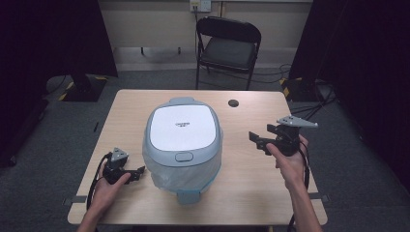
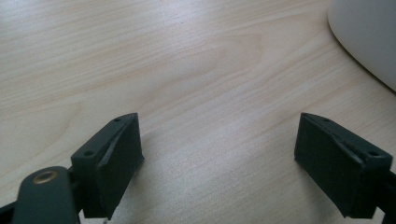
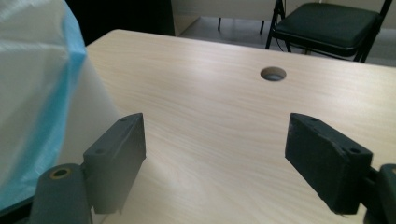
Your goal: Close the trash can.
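At the centre of the high view, the blue-grey lidded bin with a clear plastic liner (image 1: 183, 147) stands between the left gripper (image 1: 139, 172) and right gripper (image 1: 255, 141), both wide open and empty, seemingly poised to approach it.

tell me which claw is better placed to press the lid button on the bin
Left, probably. The left claw sits open on the table near the bin's front button; the right claw is raised and farther off.

Each tool is matte black with two blocky, wedge-shaped jaws bearing small screw holes; a brass-ringed pivot shows at the left tool (image 2: 219, 158) and right tool (image 3: 215, 158). Grey three-cornered plates top both, black cables trail behind, and the forearms are unsleeved.
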### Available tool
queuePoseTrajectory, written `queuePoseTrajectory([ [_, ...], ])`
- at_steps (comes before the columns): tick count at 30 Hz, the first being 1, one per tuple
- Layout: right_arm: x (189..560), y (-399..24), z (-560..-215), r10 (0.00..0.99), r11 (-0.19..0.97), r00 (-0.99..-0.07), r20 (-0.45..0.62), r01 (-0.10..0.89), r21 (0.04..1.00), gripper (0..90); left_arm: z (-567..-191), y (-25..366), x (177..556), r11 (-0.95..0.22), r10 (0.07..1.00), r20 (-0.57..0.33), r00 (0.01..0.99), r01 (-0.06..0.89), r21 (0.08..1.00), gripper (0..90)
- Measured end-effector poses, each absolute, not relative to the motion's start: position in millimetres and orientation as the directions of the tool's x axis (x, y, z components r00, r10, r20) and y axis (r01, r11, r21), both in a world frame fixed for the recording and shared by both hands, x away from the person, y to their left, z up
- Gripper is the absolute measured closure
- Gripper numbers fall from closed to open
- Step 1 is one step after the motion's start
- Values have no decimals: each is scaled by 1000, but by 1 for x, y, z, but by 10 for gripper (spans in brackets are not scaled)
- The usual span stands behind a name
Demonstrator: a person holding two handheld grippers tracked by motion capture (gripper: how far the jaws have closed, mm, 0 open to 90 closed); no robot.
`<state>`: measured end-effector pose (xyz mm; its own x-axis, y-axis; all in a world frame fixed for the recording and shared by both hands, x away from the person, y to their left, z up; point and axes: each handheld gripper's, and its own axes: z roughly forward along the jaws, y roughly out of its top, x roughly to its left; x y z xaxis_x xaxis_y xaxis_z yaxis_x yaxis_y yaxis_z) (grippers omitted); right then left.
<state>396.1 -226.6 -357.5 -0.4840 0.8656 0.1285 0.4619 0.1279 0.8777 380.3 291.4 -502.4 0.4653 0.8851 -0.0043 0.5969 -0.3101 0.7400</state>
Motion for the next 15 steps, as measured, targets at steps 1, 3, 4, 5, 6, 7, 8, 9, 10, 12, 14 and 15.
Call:
queuePoseTrajectory([
  [1,396,-228,-361,868,128,-479,129,468,875,191,-502,292,380,-312,885,-2,466,596,740,145],
  [3,395,-233,-368,876,120,-463,137,484,867,191,-502,291,380,-310,885,-4,465,597,740,145],
  [4,394,-236,-372,881,115,-452,139,489,864,189,-502,291,380,-310,885,-4,465,597,740,145],
  [5,394,-238,-374,885,108,-443,143,494,863,190,-502,291,380,-312,885,-2,465,596,740,145],
  [6,394,-240,-377,888,100,-435,150,500,860,190,-502,291,380,-310,885,-4,465,597,740,145],
  [7,394,-243,-382,891,95,-427,156,512,854,190,-502,291,380,-312,885,-2,465,596,740,145],
  [8,394,-245,-386,894,96,-421,156,519,850,189,-502,291,380,-310,885,-4,465,597,740,145],
  [9,394,-247,-389,898,95,-412,155,525,846,189,-502,292,380,-312,885,-1,465,596,740,145],
  [10,394,-249,-392,900,92,-406,158,531,843,189,-502,291,380,-310,885,-5,465,597,740,145],
  [12,394,-252,-398,904,99,-398,153,543,834,188,-502,291,380,-311,885,-2,465,596,740,145],
  [14,393,-256,-405,909,106,-389,147,559,822,187,-502,291,380,-310,885,-5,465,597,740,145],
  [15,392,-258,-408,911,111,-386,143,565,817,187,-502,291,380,-310,885,-4,465,597,740,145],
])
